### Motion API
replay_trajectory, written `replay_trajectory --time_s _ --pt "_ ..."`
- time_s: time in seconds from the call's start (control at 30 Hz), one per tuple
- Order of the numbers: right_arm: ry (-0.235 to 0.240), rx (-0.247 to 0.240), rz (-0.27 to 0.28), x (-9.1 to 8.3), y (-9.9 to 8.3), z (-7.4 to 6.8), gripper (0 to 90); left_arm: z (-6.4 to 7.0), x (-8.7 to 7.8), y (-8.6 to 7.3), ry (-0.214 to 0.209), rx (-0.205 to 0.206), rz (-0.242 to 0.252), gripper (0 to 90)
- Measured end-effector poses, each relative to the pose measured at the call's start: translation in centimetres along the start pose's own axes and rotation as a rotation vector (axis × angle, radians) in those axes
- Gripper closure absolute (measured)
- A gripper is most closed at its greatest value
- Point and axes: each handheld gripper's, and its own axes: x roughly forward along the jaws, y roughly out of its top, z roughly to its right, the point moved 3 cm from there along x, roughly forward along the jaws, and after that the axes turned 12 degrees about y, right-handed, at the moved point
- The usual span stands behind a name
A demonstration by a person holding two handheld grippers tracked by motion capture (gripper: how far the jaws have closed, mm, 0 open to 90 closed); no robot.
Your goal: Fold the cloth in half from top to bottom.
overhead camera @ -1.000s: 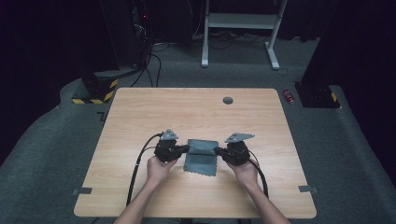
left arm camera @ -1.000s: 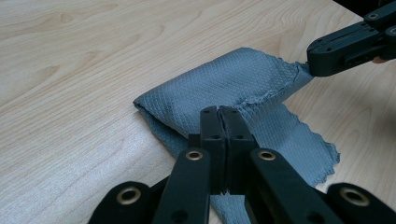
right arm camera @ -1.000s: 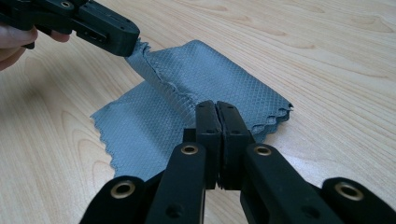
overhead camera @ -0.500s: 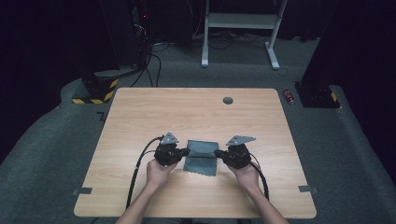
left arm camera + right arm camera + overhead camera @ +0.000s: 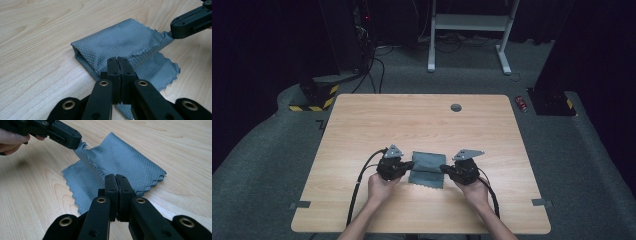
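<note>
A grey waffle-textured cloth point(image 5: 427, 167) lies folded on the wooden table point(image 5: 422, 120), its pinked lower edge toward the person. My left gripper point(image 5: 411, 164) is shut on the upper layer's left edge; its jaws point(image 5: 117, 60) press together on the cloth point(image 5: 120, 40). My right gripper point(image 5: 443, 170) is shut on the upper layer's right edge, pinching the cloth point(image 5: 127, 160) at the closed jaws point(image 5: 116, 178). The pinched upper layer is lifted slightly between them. The right gripper point(image 5: 191, 21) shows across the cloth in the left gripper view, and the left gripper point(image 5: 62, 133) in the right gripper view.
A round grommet point(image 5: 455, 107) sits near the table's far edge. Black cables point(image 5: 359, 185) trail from the grippers toward the near edge. Beyond the table are a white stand point(image 5: 469, 30) and a yellow-black striped base point(image 5: 309, 102) on the carpet.
Both grippers have shifted a little toward the person's side of the table, carrying the cloth's upper layer with them. Both stay shut.
</note>
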Motion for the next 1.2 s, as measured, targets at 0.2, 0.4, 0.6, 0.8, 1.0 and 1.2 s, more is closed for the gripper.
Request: replay_trajectory --time_s 0.2,0.4,0.6,0.8,1.0,1.2 --pt "0.007 -0.001 -0.008 0.3 -0.3 -0.3 88.5 0.1 -0.2 -0.3 0.001 0.014 -0.005 88.8" --pt "0.01 -0.008 -0.022 0.7 -0.8 -0.5 88.4 0.2 0.0 -0.9 0.01 0.022 -0.018 88.7" --pt "0.009 -0.005 -0.034 0.9 -1.3 -0.5 88.3 0.4 0.1 -1.1 0.006 0.02 -0.024 88.6" --pt "0.014 0.0 -0.045 1.1 -1.7 -0.6 88.2 0.5 0.1 -1.4 0.001 0.023 -0.029 88.4" --pt "0.016 0.003 -0.053 1.4 -2.2 -0.5 88.0 0.7 0.4 -2.0 -0.004 0.016 -0.047 88.3" --pt "0.022 0.008 -0.059 1.5 -2.5 -0.6 87.8 0.8 0.4 -2.2 0.0 0.027 -0.057 87.8"
